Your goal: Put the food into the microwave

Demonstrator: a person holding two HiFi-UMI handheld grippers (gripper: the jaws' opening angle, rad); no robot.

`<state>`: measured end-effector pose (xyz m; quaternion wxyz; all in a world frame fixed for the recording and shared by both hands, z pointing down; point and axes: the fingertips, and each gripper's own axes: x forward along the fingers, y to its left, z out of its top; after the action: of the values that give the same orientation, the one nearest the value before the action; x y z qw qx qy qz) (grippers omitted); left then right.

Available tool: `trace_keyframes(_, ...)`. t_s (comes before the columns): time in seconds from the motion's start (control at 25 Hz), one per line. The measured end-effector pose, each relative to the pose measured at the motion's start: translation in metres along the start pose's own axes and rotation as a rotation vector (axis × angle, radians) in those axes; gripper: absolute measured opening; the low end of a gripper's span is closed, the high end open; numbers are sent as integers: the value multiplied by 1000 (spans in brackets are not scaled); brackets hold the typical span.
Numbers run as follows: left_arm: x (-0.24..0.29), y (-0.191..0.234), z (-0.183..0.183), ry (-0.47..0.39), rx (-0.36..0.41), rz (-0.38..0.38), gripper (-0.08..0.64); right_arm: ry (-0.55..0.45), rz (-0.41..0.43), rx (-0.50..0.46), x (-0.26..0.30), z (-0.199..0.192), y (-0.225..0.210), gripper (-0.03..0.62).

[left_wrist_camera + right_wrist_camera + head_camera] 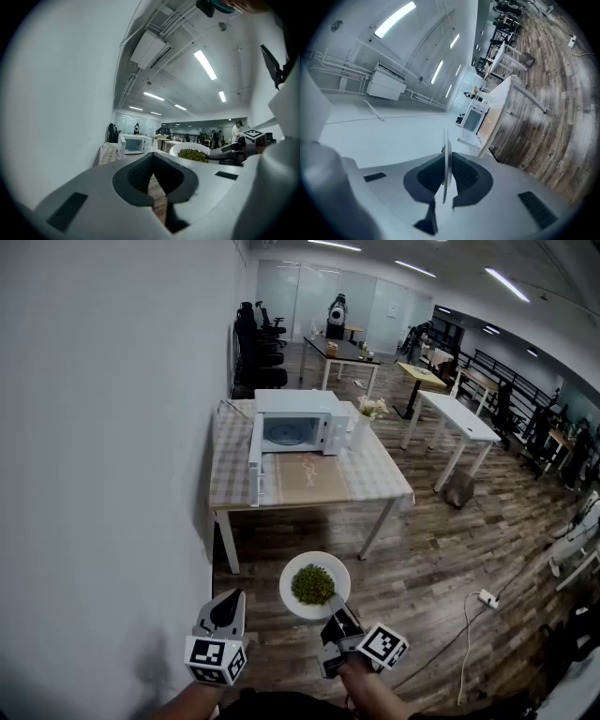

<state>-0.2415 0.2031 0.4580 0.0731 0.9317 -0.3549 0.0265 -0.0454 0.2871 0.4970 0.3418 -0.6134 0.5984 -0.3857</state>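
A white plate (290,602) heaped with green food (313,584) hangs over the wooden floor. My right gripper (337,616) is shut on its near rim. In the right gripper view the plate's rim (446,164) shows edge-on, pinched between the jaws of the right gripper (446,182). The white microwave (292,427) stands on a table (380,484) well ahead, its door (255,451) swung open to the left. My left gripper (228,608) floats left of the plate, jaws together and empty. The left gripper view shows the left gripper (153,160), the food (193,155) and the microwave (133,144).
A white wall (94,474) runs close along the left. A vase of flowers (364,421) stands right of the microwave. More tables (459,418) and chairs fill the room behind. A power strip (487,598) with its cable lies on the floor at right.
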Motion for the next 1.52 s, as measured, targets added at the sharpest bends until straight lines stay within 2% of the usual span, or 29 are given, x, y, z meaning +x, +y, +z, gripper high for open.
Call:
trace_keyframes(0.12, -2, 0, 7, -7, -6, -2, 8, -5, 41, 12, 2, 0, 11, 35)
trace_keyframes(0.36, -9, -4, 16, -25, -3, -16, 8, -8, 18, 1, -5, -2, 12, 35)
trace_keyframes(0.6, -8, 1, 9, -7, -8, -17, 8, -37, 63, 24, -5, -2, 17, 36)
trace_keyframes(1.0, -6, 14, 9, -28, -4, -45, 8, -50, 45, 30, -3, -12, 24, 35)
trace_keyframes(1.24, 11, 34, 3, -47, -60, -15, 8, -51, 37, 39, 7, -16, 17, 35)
trace_keyframes(1.52, 40, 39, 6, -23, -18, -13, 8, -34, 66, 68, 43, 7, 4, 35)
